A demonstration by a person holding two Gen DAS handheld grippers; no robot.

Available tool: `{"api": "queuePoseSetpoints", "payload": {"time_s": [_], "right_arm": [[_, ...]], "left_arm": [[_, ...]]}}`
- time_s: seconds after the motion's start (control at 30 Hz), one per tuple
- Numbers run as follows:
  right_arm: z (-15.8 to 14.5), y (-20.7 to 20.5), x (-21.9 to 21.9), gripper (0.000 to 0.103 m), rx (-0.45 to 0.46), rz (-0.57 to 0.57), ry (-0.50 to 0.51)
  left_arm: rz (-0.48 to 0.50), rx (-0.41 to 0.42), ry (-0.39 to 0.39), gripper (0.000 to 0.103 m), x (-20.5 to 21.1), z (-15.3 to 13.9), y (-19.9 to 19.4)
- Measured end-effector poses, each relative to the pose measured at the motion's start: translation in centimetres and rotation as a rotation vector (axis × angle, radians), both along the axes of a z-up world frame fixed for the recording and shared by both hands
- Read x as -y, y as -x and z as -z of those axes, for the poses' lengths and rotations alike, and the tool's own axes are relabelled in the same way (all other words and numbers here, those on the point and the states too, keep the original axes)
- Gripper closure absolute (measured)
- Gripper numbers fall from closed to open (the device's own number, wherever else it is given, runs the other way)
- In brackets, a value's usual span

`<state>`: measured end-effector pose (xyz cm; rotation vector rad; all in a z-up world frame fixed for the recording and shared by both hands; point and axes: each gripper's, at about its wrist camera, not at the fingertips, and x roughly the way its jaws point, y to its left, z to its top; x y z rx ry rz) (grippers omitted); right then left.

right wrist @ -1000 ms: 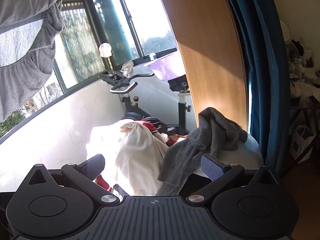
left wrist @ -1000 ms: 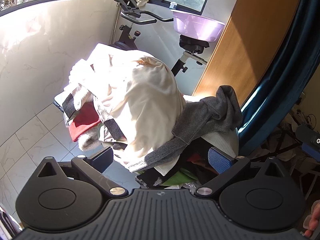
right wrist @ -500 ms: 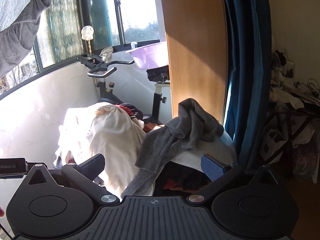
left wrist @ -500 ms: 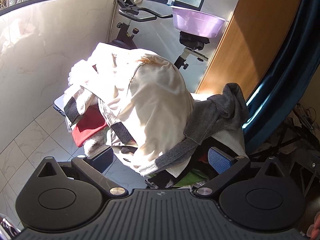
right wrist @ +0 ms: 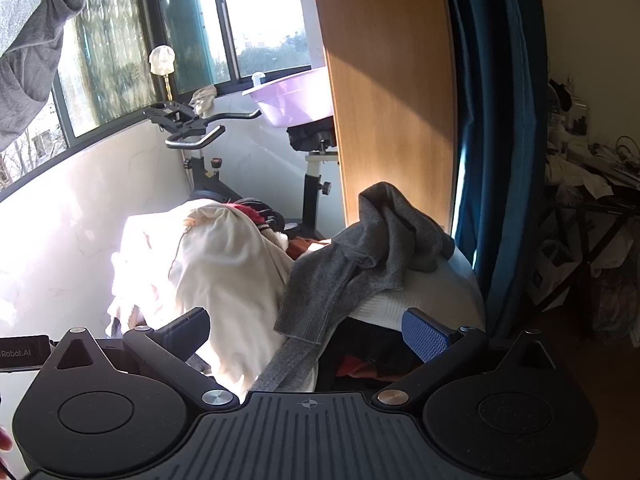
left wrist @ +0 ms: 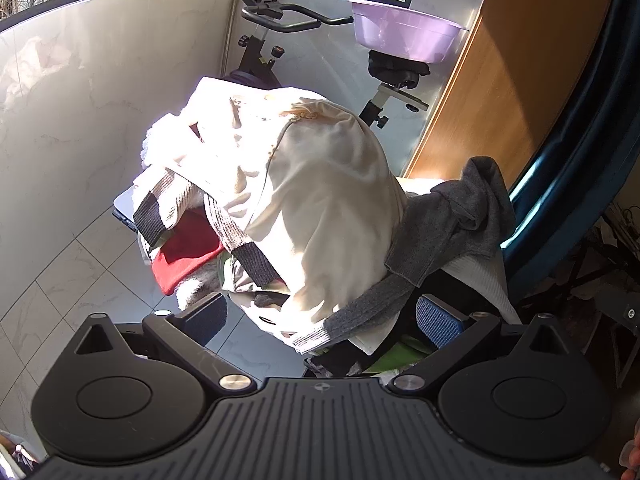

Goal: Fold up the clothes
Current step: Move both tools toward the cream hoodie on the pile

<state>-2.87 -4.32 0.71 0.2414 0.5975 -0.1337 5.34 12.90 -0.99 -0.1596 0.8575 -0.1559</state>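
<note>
A heap of clothes fills both views. On top lies a cream garment [left wrist: 320, 200] [right wrist: 224, 264], and a grey sweater [left wrist: 452, 224] [right wrist: 360, 256] drapes over a white ribbed piece [right wrist: 432, 292] to its right. A red item [left wrist: 184, 252] and a striped knit sleeve [left wrist: 236, 236] poke out at the left. My left gripper [left wrist: 324, 316] is open, its fingers spread just short of the grey sleeve's cuff [left wrist: 320, 336]. My right gripper [right wrist: 308, 332] is open too, facing the grey sleeve hanging down the pile's front. Neither holds anything.
An exercise bike [left wrist: 276, 20] [right wrist: 192, 128] with a purple basin [left wrist: 404, 32] [right wrist: 296, 96] on its seat stands behind the pile. A wooden panel [right wrist: 388, 92] and blue curtain [right wrist: 492, 120] rise at the right. Tiled floor [left wrist: 60, 272] lies left. Grey cloth [right wrist: 28, 40] hangs overhead.
Both grippers have moved closer to the clothes pile, which now looms larger. The right view has swung leftward and lower onto the grey sweater. Both stayed open.
</note>
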Motion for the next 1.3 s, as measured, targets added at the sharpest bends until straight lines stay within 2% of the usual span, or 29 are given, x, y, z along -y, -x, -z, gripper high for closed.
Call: {"api": "queuePoseSetpoints", "payload": {"time_s": [0.27, 0.47, 0.6, 0.73, 0.9, 1.1, 1.3], "right_arm": [[0.9, -7.3, 2.3, 0.001, 0.006, -0.040, -0.068], [2.1, -13.3, 4.4, 0.001, -0.008, -0.061, -0.085], [3.4, -16.9, 6.0, 0.001, -0.042, -0.071, -0.104], [5.2, -19.9, 7.8, 0.001, -0.074, -0.062, -0.112], [7.5, -22.9, 9.3, 0.001, -0.121, -0.041, -0.142], [9.3, -25.8, 8.8, 0.001, -0.169, -0.027, -0.142], [10.3, -28.6, 5.8, 0.001, -0.186, -0.012, -0.089]], "left_arm": [[-0.027, -0.002, -0.022, 0.000, 1.2, 0.3, -5.2], [-0.088, -0.034, 0.002, 0.000, 1.5, 1.4, -9.8], [-0.143, -0.064, -0.009, 0.000, 1.0, 2.6, -12.6], [-0.238, -0.079, -0.032, 0.000, -0.4, 3.3, -15.3], [-0.327, -0.098, -0.012, 0.000, -2.1, 3.6, -18.2], [-0.326, -0.097, -0.029, 0.000, -3.2, 4.1, -21.1], [-0.268, -0.139, -0.001, 0.000, -5.3, 6.2, -25.6]]}}
